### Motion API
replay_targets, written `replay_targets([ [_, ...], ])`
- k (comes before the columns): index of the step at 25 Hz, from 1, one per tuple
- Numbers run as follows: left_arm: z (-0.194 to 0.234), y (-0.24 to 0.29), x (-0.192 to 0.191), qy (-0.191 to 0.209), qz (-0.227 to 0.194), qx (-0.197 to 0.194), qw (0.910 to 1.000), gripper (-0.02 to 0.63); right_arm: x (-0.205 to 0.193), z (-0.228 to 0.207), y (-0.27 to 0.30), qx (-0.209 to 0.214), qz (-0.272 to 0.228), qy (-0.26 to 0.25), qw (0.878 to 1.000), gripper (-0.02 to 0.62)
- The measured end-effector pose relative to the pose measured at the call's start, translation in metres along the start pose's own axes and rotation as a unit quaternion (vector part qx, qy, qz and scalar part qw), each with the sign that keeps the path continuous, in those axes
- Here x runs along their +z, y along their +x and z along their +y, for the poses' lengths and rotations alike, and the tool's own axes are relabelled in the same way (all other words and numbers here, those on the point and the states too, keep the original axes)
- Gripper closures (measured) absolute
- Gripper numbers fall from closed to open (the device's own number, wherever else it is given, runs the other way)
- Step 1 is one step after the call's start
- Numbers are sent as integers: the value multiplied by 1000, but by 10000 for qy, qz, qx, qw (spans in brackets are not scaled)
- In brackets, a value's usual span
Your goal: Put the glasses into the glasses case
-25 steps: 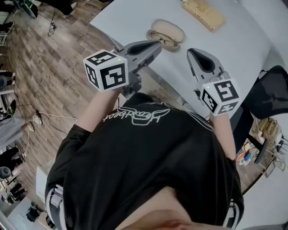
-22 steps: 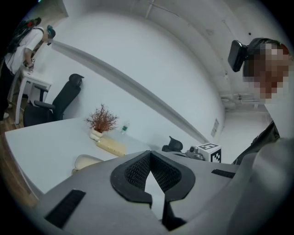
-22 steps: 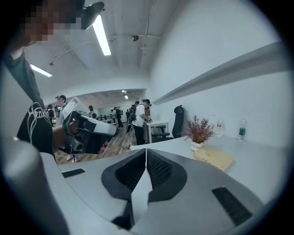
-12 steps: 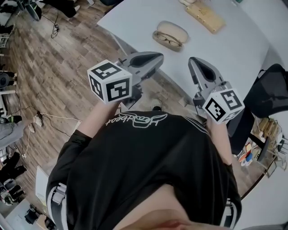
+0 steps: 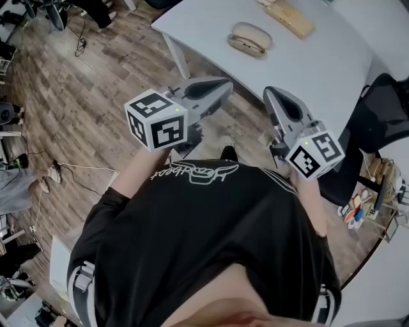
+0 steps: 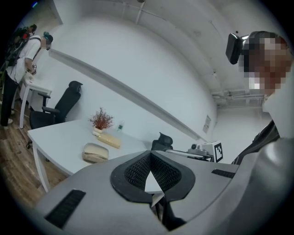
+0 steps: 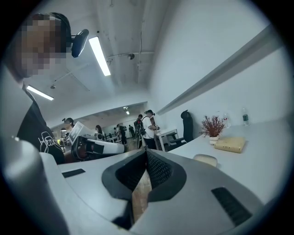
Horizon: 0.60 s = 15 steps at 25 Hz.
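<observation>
Left gripper (image 5: 220, 86): clenched, empty.
Right gripper (image 5: 271, 96): clenched, empty.
Glasses (image 5: 245, 45): against case (image 5: 254, 32), well away from both.
Risk: arriving shut, jaws could shove glasses off table (image 5: 313, 70).

The glasses case (image 5: 252, 37) lies on the table (image 5: 313, 73), with a box (image 5: 291, 16) behind it.

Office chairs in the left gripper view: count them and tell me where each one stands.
2. One black office chair stands at the left beside a small desk; the second chair pokes up behind the white table. Others may be hidden.
</observation>
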<state>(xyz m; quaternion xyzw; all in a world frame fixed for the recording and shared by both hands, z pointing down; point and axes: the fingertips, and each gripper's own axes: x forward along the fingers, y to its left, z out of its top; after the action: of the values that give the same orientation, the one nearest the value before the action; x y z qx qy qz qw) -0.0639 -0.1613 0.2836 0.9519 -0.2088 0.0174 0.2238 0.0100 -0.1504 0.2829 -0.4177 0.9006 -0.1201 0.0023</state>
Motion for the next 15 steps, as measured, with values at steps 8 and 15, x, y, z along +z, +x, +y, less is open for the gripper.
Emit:
replay_targets([
  [8, -43, -44, -23, 37, 9, -206, 9998, 600, -13, 65, -37, 53, -199, 161, 9997, 586],
  [15, -77, -55, -43, 74, 95, -473, 9988, 600, -28, 91, -71, -123, -268, 252, 9992, 586],
])
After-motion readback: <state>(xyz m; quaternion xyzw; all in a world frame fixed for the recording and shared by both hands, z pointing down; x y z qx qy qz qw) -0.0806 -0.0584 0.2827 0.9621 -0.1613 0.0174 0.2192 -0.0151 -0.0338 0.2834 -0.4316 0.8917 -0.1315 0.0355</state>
